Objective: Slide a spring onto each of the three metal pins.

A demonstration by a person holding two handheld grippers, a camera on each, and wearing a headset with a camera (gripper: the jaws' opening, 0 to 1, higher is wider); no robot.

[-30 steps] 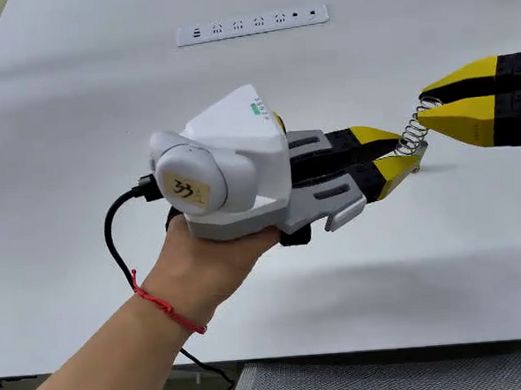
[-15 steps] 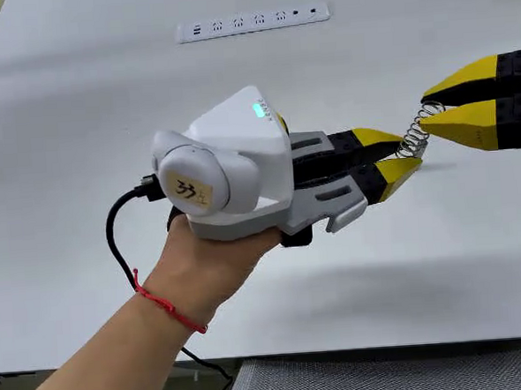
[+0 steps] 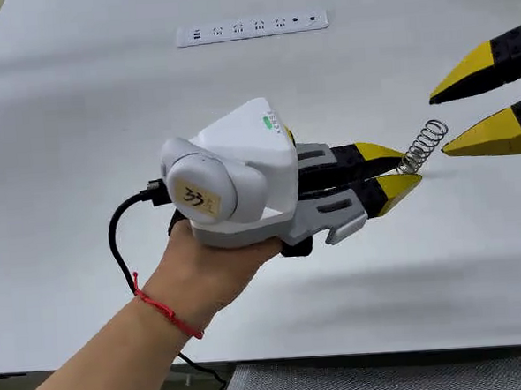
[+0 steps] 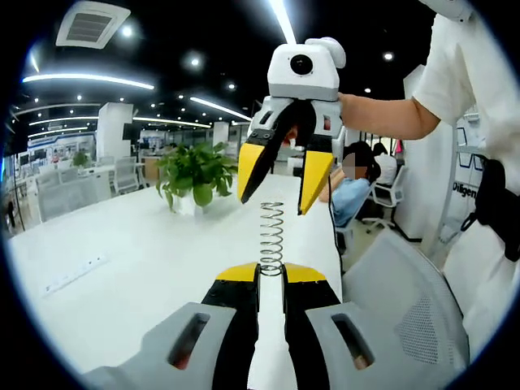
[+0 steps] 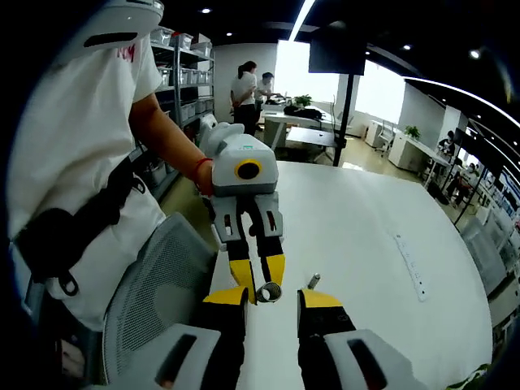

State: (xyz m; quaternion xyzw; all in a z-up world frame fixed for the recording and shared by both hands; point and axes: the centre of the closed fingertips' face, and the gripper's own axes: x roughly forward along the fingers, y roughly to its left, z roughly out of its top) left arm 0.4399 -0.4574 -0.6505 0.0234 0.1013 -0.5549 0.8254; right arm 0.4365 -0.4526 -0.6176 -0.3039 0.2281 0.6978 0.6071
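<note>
While the person's left hand [image 3: 207, 269] wraps the white plastic body of the left gripper [image 3: 409, 165] above the white workbench top [image 3: 81, 153], that gripper's yellow-tipped black jaws are clenched on the lower end of a silvery coiled-wire spring [image 3: 421, 147]. The spring slants up and away from the tips, in the air over the bench. Whether a metal pin sits inside the coil cannot be told. The right gripper [image 3: 438, 126] faces it from the right of the head view, its jaws spread wide and grasping nothing. The spring's free end lies between its two yellow tips, touching neither. In the left gripper view the spring rises straight from between the near jaws towards the gap of the opposite pair. In the right gripper view the coil is seen end-on as a small ring, and a small silvery metal piece [image 5: 311, 281] shows just beside one jaw tip, too small to identify. A long white power strip [image 3: 252, 26] lies at the far side of the bench, well apart. A black cable [image 3: 117, 235] loops from the left gripper's rear past a thin red cord [image 3: 166, 309] on the wrist.
</note>
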